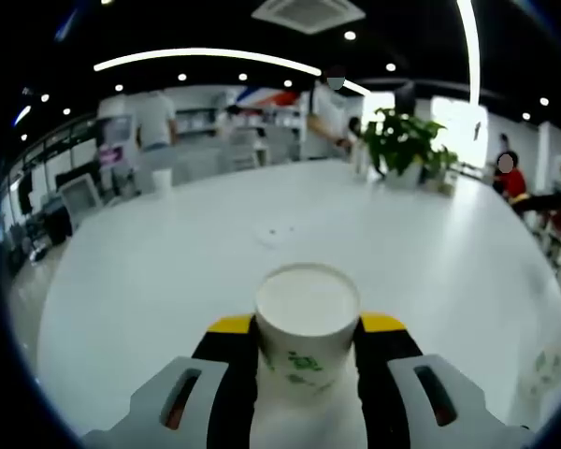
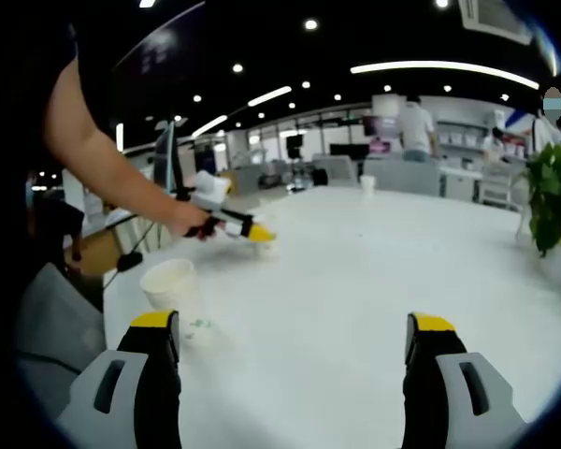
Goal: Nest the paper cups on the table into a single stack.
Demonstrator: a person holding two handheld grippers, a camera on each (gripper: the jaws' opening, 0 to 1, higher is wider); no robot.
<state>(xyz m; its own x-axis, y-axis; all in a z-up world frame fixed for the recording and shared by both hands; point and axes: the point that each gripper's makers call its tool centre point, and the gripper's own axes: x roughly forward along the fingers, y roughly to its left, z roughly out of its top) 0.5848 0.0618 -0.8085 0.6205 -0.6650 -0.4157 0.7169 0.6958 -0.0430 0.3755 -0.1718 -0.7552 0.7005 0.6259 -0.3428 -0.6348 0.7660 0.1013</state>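
A: The left gripper is clamped on a cup, held upright over the near edge of the bench. The cup looks empty.

B: And the right gripper hangs with its jaws wide apart, nothing between them. A second cup stands on the bench at its near left, apparently empty.

A: A third cup waits at the far side.

B: So nothing is nested yet. By the look of it, all the stacking is left.
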